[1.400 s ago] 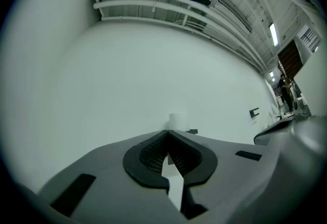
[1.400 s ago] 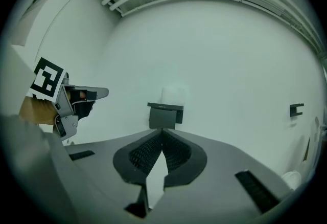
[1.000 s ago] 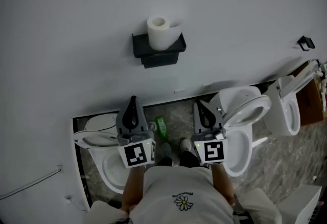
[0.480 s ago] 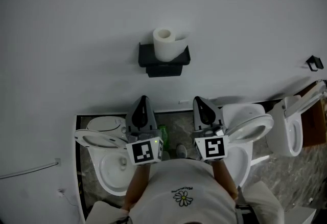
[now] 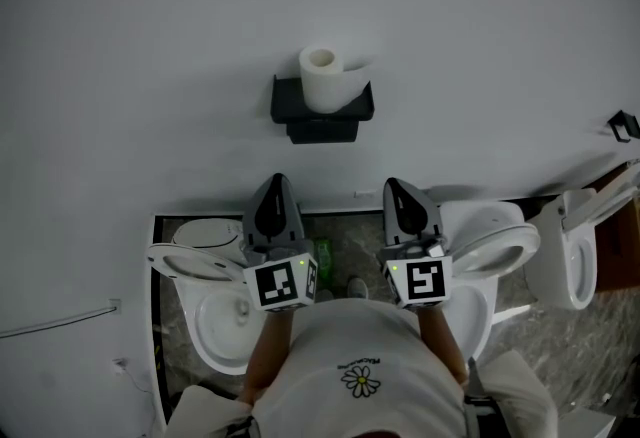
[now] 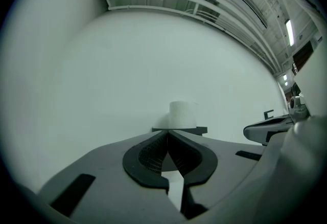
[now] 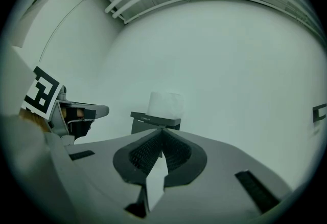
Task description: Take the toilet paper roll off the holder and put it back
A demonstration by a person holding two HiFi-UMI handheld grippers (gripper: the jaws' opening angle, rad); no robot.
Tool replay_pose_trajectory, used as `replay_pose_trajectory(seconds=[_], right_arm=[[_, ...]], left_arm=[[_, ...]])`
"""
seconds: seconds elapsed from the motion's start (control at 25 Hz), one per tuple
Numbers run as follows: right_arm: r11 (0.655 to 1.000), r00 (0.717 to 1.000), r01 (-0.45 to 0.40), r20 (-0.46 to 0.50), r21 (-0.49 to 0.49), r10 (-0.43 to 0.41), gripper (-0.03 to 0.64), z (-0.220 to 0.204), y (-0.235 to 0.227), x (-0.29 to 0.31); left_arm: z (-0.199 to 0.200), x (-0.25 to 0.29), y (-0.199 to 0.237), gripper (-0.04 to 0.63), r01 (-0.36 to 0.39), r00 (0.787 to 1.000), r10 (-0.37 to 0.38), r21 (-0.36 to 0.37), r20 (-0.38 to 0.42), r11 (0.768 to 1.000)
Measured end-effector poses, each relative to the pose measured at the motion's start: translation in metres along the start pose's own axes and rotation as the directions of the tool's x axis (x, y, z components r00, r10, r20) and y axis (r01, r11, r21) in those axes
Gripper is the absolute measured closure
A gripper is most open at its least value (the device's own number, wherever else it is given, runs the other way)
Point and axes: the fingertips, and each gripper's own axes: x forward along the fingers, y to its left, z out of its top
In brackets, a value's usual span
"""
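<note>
Toilet paper roll stood upright on the black holder fixed to the wall, core hole facing up, with a loose tail lying off its right side. We found it untouched, so we judged the removal step not yet begun. Left gripper and right gripper were both held low and well apart from the holder, side by side and aimed toward it. In each gripper view the ribbed pads met at the tips with nothing between them: both jaws were fully closed and empty. We noted three risks. If either gripper arrived at the roll with its jaws closed like this, it would act as a pusher and could tip the unsecured roll off the holder toward the toilet bowl below. A hard squeeze could crush the soft roll out of round. A grip taken on the tail could unwind paper rather than lift the roll.
</note>
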Motion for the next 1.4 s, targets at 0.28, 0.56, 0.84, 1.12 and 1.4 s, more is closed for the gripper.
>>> replay_pose_trajectory(seconds=[0.28, 0.56, 0.84, 1.12, 1.4], right_arm=[[1.0, 1.0, 0.018, 0.008, 0.014, -0.018, 0.606, 0.003, -0.009, 0.0], [0.997, 0.997, 0.06, 0.04, 0.045, -0.061, 0.606, 0.011, -0.023, -0.005], [0.997, 0.997, 0.065, 0.047, 0.042, -0.067, 0.606, 0.01, -0.029, -0.009], [0.997, 0.994, 0.066, 0.081, 0.03, -0.068, 0.606, 0.024, -0.038, -0.007], [0.996, 0.994, 0.078, 0.071, 0.044, -0.081, 0.606, 0.02, -0.042, -0.011]], left_arm=[[0.033, 0.028, -0.024, 0.414, 0.172, 0.985, -0.172, 0.011, 0.021, 0.985], [0.074, 0.08, -0.03, 0.255, 0.25, 0.968, -0.251, 0.045, 0.014, 0.967], [0.068, 0.122, -0.044, 0.204, 0.281, 0.959, -0.277, 0.054, -0.066, 0.958], [0.048, 0.157, -0.048, 0.178, 0.263, 0.953, -0.262, -0.014, -0.149, 0.965], [0.04, 0.173, -0.053, 0.181, 0.256, 0.942, -0.253, -0.013, -0.221, 0.967]])
